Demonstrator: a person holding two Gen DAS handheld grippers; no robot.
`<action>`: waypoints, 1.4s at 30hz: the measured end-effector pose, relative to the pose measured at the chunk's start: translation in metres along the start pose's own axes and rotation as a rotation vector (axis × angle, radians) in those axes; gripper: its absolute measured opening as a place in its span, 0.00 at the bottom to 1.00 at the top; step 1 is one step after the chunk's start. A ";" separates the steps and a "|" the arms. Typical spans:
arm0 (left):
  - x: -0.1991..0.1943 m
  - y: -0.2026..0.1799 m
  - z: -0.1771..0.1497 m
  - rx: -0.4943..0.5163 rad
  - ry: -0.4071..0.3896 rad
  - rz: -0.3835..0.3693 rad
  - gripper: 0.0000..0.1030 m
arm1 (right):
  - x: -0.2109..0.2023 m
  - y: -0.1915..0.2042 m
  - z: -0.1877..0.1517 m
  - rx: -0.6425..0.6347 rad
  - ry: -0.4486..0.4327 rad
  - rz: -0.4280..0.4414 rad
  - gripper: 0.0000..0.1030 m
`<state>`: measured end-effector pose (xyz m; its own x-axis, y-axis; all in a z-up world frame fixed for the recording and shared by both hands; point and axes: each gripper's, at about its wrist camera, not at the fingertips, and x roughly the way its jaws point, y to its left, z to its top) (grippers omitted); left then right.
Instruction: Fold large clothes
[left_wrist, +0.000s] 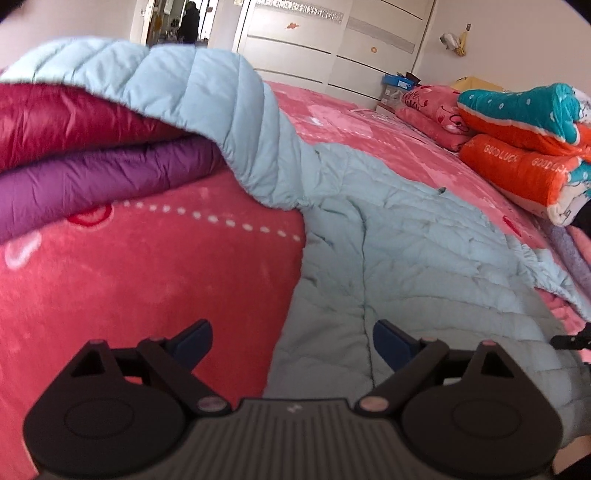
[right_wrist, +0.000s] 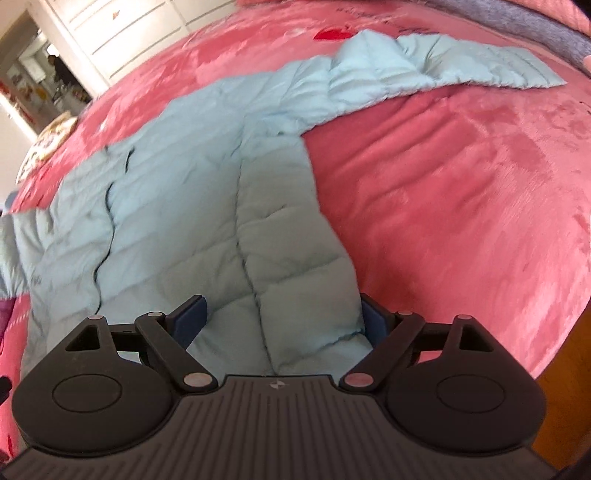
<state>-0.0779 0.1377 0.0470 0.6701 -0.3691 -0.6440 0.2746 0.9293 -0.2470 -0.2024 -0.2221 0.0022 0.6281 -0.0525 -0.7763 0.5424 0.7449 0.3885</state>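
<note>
A light blue quilted down jacket (left_wrist: 388, 240) lies spread on a pink bed cover (left_wrist: 147, 280). One sleeve (left_wrist: 207, 96) drapes up over a stack of folded red and purple jackets (left_wrist: 92, 147) at the left. My left gripper (left_wrist: 291, 343) is open and empty, low over the jacket's near left edge. In the right wrist view the jacket (right_wrist: 207, 206) lies flat with its other sleeve (right_wrist: 436, 62) stretched out to the far right. My right gripper (right_wrist: 282, 317) is open, its jaws straddling the jacket's near hem, one finger (right_wrist: 373, 317) at the right edge.
Folded orange and teal blankets (left_wrist: 524, 140) and pink pillows (left_wrist: 432, 114) sit at the far right of the bed. White wardrobe doors (left_wrist: 325, 48) stand behind. A grey cloth (right_wrist: 517, 22) lies at the bed's far edge. A doorway (right_wrist: 40, 85) opens at the left.
</note>
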 end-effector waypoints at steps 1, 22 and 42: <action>0.000 0.001 -0.002 -0.008 0.006 -0.010 0.91 | -0.001 0.000 -0.001 0.003 0.008 0.007 1.00; 0.007 -0.011 -0.022 0.071 0.127 -0.141 0.50 | -0.015 0.014 -0.010 -0.060 0.099 0.072 0.51; -0.004 -0.051 -0.042 0.235 0.221 -0.226 0.19 | -0.022 0.003 -0.008 -0.030 0.049 -0.020 0.33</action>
<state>-0.1234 0.0919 0.0320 0.4171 -0.5286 -0.7394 0.5658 0.7876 -0.2439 -0.2185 -0.2132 0.0163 0.5889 -0.0359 -0.8074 0.5376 0.7633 0.3581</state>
